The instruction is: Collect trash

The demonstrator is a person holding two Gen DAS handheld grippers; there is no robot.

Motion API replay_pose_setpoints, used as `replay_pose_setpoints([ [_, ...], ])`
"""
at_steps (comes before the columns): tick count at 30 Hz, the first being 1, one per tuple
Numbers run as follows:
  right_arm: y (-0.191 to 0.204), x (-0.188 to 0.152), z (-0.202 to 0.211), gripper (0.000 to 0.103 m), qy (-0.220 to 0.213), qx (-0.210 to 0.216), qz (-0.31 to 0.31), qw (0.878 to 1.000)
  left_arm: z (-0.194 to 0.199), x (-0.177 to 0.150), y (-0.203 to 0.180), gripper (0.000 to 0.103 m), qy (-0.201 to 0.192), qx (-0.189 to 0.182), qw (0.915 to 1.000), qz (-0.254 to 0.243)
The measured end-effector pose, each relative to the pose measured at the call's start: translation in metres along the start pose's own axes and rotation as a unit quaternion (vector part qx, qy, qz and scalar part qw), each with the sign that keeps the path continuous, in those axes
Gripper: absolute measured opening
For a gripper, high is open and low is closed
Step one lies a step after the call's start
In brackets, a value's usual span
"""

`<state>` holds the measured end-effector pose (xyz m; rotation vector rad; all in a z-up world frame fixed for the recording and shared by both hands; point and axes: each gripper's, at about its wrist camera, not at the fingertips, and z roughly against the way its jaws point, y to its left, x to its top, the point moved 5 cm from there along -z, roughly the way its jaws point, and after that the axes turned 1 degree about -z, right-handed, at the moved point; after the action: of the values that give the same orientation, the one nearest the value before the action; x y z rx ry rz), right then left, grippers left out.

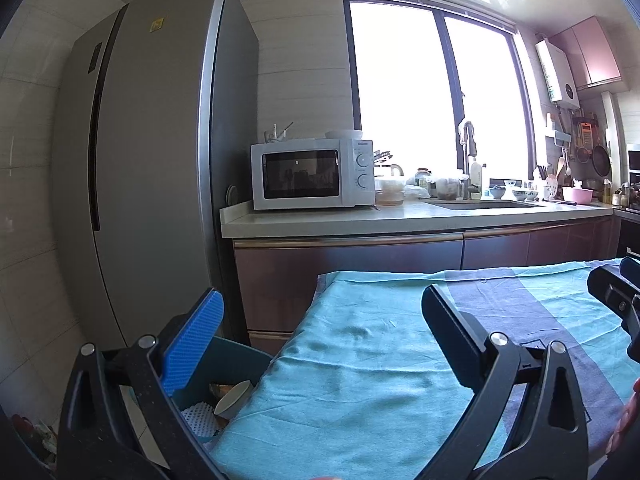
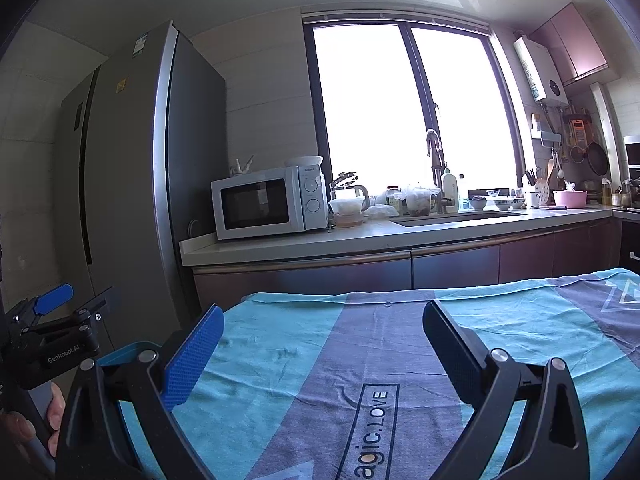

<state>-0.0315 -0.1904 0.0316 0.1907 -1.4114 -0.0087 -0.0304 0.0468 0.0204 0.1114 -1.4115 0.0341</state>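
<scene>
Holding both grippers spread wide and empty, you keep the left gripper and right gripper above the teal cloth; a paper cup lies in the bin beside the table's left edge.

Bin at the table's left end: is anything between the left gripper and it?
Nothing visible blocks it. The left gripper is open above the cloth-covered table, and the bin, holding a cup, sits just below its left finger.

Wrinkled matt cloth; brushed-metal fridge
</scene>
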Motion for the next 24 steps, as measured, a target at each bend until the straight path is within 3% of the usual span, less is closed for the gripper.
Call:
replay_pose_setpoints([
  [24, -0.0033, -0.0003, -0.0022, 0.096, 0.003, -0.002, -0.006, 1.0, -0.0008, -0.001, -0.0026, 0.098, -0.001, -0.005, 1.0, -0.004],
])
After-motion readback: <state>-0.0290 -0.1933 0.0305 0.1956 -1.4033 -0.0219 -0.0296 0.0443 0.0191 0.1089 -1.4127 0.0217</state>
